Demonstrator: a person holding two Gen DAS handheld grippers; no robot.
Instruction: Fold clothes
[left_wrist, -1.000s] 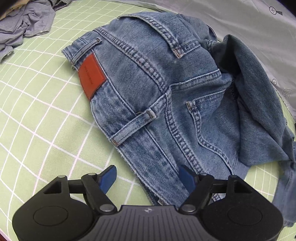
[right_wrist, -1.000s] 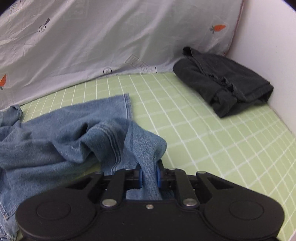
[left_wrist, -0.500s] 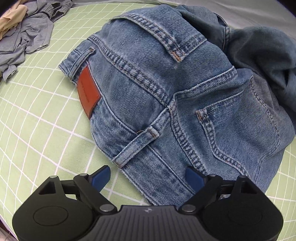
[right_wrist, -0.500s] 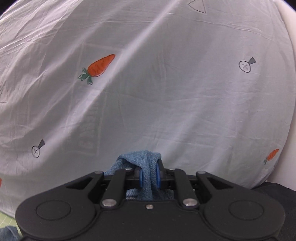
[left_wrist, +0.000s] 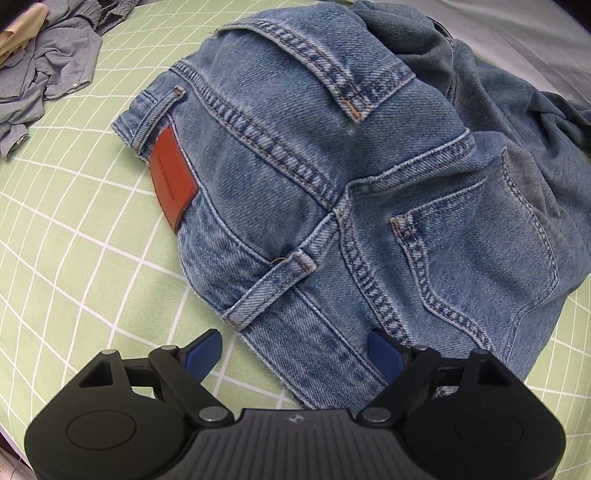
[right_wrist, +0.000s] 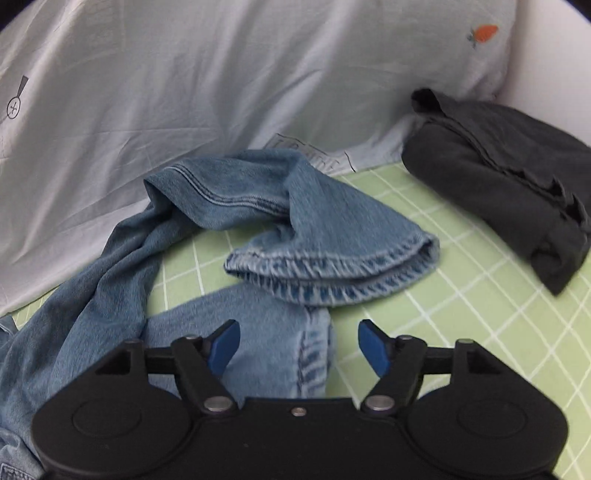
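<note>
Blue jeans (left_wrist: 332, 177) lie back side up on the green checked sheet (left_wrist: 74, 240), with a red-brown leather patch (left_wrist: 171, 181) at the waistband. My left gripper (left_wrist: 295, 354) is open, its blue fingers straddling the waistband edge close above it. In the right wrist view the jeans' legs (right_wrist: 314, 236) lie twisted and folded over near the far edge. My right gripper (right_wrist: 299, 345) is open and empty just above a leg hem.
A crumpled grey garment (left_wrist: 44, 70) lies at the far left of the sheet. A folded black garment (right_wrist: 509, 184) sits at the far right by the white wall. A pale sheet with carrot prints (right_wrist: 221, 81) rises behind the jeans.
My right gripper was shut on a jeans leg and held it up; it has opened and the leg now lies dropped on the sheet. The left gripper stayed open and edged closer to the waistband.
</note>
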